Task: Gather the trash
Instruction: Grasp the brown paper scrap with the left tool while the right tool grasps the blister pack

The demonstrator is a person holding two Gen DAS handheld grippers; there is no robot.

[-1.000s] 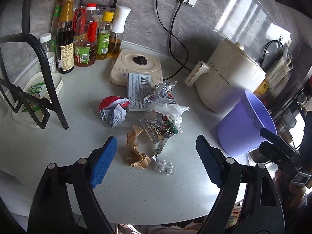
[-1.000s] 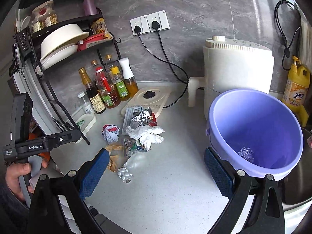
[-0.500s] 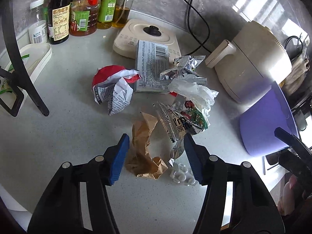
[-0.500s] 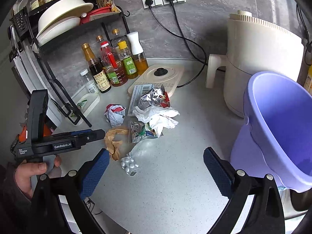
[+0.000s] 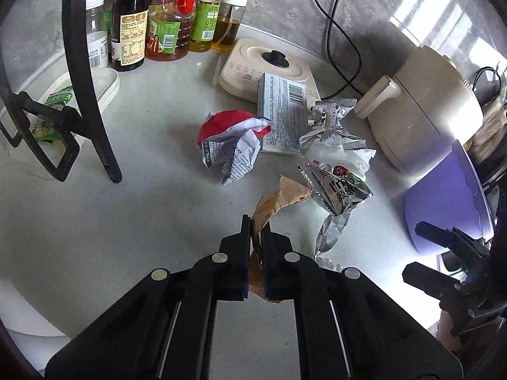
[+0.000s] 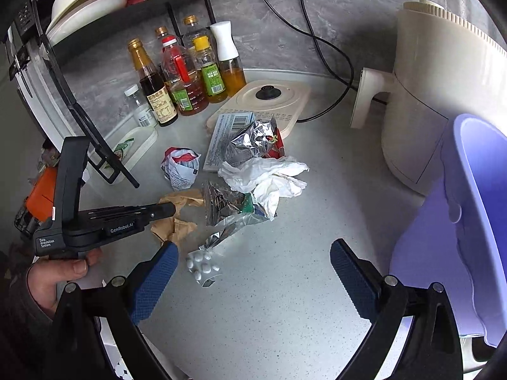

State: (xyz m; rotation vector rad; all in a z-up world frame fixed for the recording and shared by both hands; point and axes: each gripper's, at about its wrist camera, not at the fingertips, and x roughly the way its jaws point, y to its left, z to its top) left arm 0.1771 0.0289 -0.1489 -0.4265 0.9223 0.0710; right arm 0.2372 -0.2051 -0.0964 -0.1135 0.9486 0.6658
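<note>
Fingers (image 5: pixel 245 247) pinch brown paper (image 5: pixel 279 199) (counter edge near).

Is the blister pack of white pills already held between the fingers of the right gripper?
No: the blister pack lies on the counter between the open fingers of the right gripper, touching neither.
</note>
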